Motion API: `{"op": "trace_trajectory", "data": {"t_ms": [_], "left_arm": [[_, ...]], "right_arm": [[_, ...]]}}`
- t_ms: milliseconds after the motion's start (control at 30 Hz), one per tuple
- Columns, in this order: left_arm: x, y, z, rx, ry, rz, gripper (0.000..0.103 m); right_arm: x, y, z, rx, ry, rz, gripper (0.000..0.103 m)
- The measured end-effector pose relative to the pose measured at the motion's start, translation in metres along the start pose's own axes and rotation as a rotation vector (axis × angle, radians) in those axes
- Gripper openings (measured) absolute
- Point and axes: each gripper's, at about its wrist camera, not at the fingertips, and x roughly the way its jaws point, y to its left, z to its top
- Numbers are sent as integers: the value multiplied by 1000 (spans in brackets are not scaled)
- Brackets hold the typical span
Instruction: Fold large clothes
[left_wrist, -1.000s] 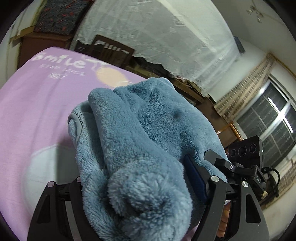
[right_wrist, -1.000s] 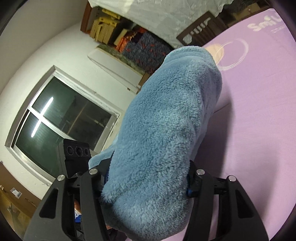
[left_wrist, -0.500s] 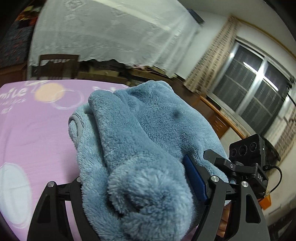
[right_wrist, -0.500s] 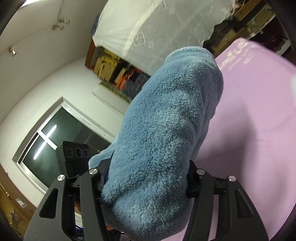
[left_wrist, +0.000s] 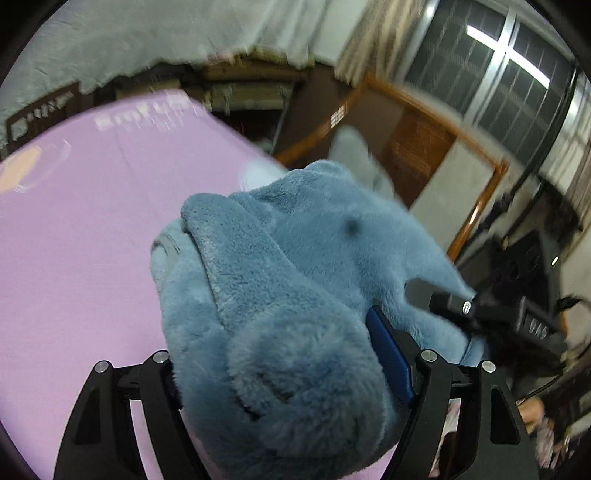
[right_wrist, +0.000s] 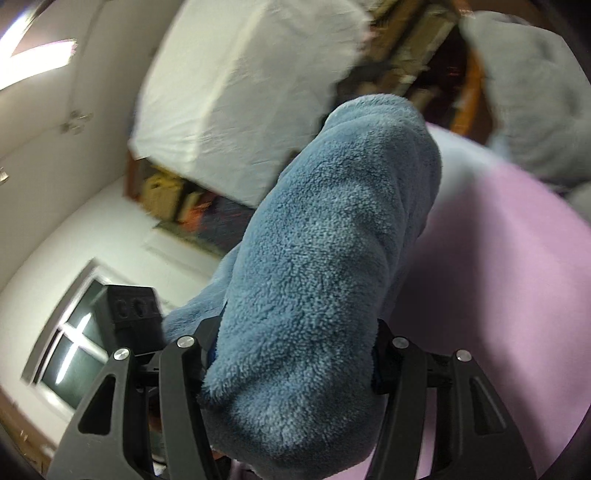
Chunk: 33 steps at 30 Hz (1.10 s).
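From the left wrist, the left gripper (left_wrist: 291, 373) stays clenched on the fleece (left_wrist: 295, 280), now swung toward the window (left_wrist: 517, 74), bed (left_wrist: 74, 240) sliding off. From the right wrist, the right gripper (right_wrist: 291, 365) grips fleece (right_wrist: 325, 258) too, tilted ceilingward: probably lifting to shake it out.

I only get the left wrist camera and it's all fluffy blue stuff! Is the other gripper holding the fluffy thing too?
Observer: Yes. The right gripper is shut on the blue fleece garment, which bulges out between its fingers.
Operator: Is there a window over there?
Observer: Yes, a dark window shows low on the left in the right wrist view.
Operator: What else is blue?
Observer: Nothing, but a pale grey fleece piece sits top right, beyond the purple sheet.
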Motion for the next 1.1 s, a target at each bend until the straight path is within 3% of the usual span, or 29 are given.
{"op": "trace_trajectory", "data": {"t_ms": [100,200,433,600,733,900,1100], "left_arm": [[15,-13,-14,26,-17,13,81],[15,-16,-14,50,-32,35,81],[0,-10,-17,23,-38,42,84],[-31,-16,-26,43,-124,149,84],[-57,-23,-25,80,-256,278,90],[-36,-21,-28,106,-199,349,90],[-24,-23,-39,121,-189,413,96]], "right_arm": [[-15,-36,-8,47,-3,-136,56],[-24,-53,-16,48,3,-160,53],[-23,-21,-26,-159,-50,-387,68],[-38,3,-40,-311,-133,-556,71],[-47,35,-55,-455,-211,-633,70],[-46,72,-70,-564,-249,-650,68],[-19,50,-72,-497,-129,-717,68]]}}
